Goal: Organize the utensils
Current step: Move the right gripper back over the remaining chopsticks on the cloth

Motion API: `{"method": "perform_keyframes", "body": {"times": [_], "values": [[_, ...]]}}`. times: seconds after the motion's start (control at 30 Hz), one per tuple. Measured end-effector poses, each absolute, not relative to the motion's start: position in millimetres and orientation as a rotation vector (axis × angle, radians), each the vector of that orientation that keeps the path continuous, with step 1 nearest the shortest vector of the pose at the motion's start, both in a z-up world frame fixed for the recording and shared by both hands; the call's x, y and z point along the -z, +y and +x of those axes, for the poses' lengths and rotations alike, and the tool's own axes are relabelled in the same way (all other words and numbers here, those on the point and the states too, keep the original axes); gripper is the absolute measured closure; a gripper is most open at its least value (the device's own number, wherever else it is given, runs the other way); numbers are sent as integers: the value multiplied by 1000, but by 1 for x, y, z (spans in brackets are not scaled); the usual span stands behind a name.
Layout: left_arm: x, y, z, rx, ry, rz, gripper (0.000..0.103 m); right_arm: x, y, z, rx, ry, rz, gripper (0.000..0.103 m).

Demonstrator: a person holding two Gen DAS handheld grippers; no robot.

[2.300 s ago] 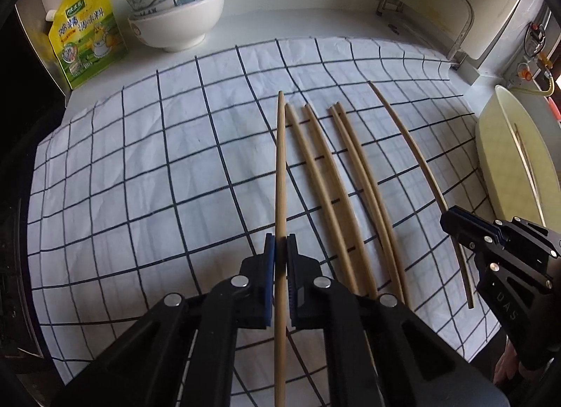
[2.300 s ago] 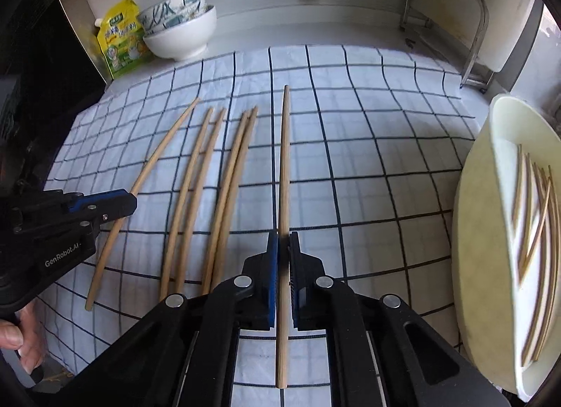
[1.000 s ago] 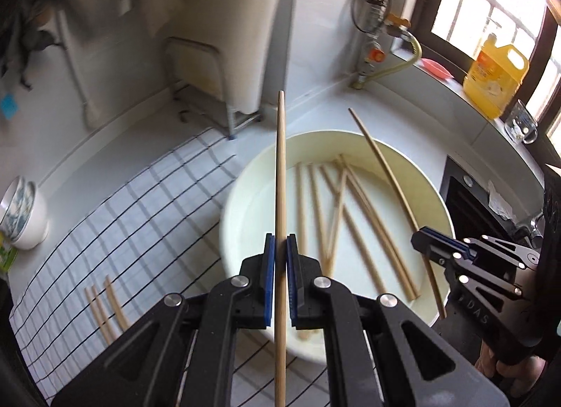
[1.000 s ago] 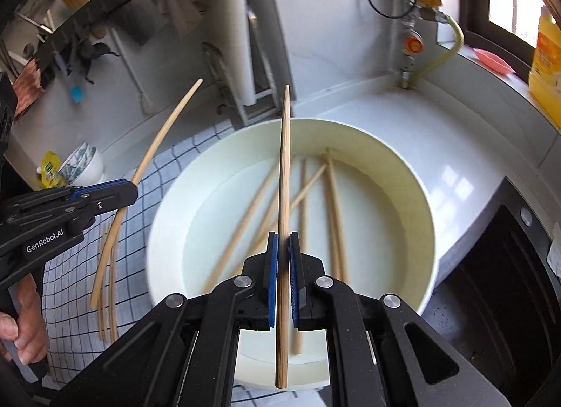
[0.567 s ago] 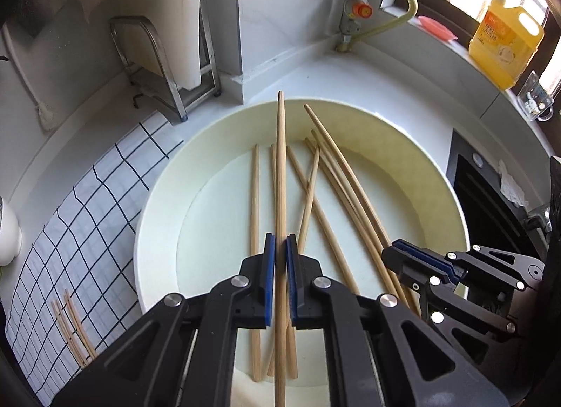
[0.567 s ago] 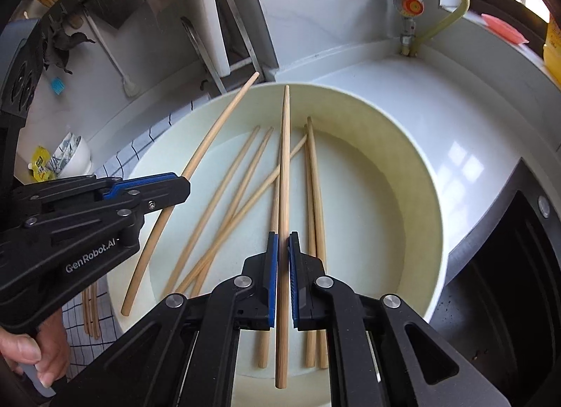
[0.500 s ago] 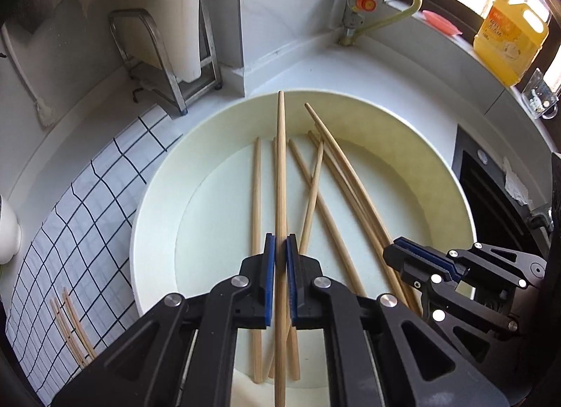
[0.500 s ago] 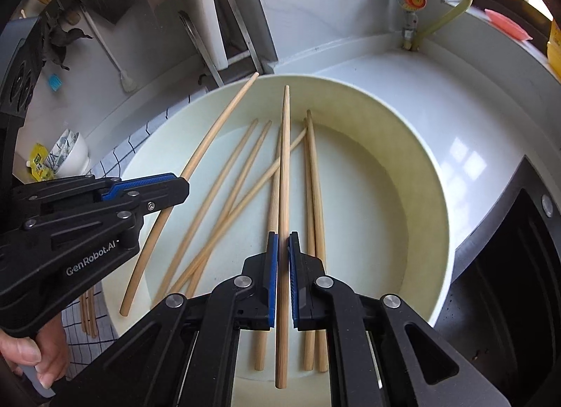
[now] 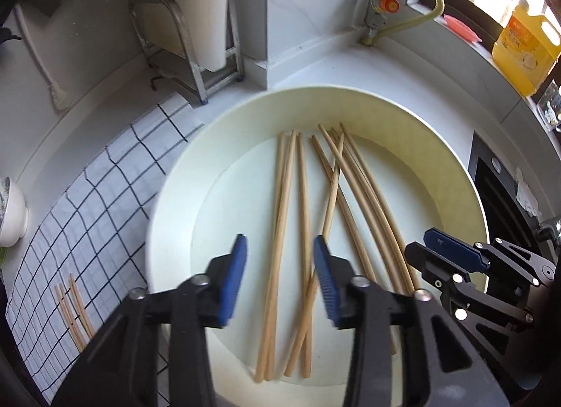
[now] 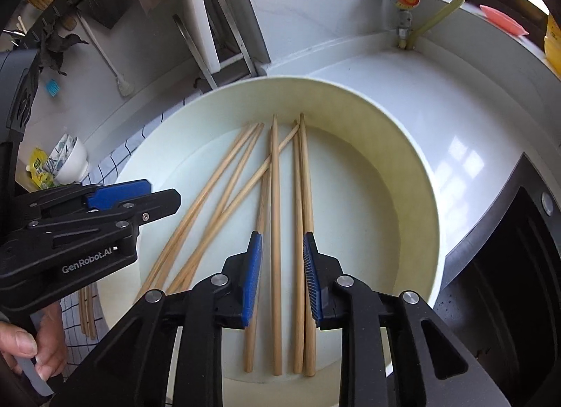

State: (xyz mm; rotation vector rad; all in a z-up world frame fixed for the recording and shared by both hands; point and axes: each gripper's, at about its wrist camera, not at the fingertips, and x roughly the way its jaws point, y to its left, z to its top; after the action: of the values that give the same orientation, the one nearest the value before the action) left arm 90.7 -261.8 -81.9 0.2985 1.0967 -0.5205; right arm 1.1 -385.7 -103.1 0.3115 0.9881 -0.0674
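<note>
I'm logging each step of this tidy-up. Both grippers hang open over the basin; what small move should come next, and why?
Probably swing both back to the checked cloth. The left gripper and right gripper are open and empty, their chopsticks lying in the basin, while a few chopsticks on the cloth remain.

Basin, cream, round: one.
Checked cloth: one.
Chopsticks in the basin: eight, some crossing.
Chopsticks on the cloth: three show in the left wrist view; they are too thin and small for a firm count.
Grippers: two, the left gripper and the right gripper.
Stack of bowls: one; number of bowls in it unclear.
Yellow jug: one.
Yellow-green packet: one.
Orange-capped valve: one.
</note>
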Motion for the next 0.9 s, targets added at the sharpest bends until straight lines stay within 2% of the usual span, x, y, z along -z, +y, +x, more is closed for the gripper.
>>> {"method": "perform_keyframes", "body": {"times": [0.17, 0.9], "values": [[67, -243, 87, 486, 1071, 268, 50, 92, -382, -5, 67, 968, 300, 76], [12, -107, 57, 358, 971, 168, 44, 37, -286, -23, -29, 898, 158, 70]]}}
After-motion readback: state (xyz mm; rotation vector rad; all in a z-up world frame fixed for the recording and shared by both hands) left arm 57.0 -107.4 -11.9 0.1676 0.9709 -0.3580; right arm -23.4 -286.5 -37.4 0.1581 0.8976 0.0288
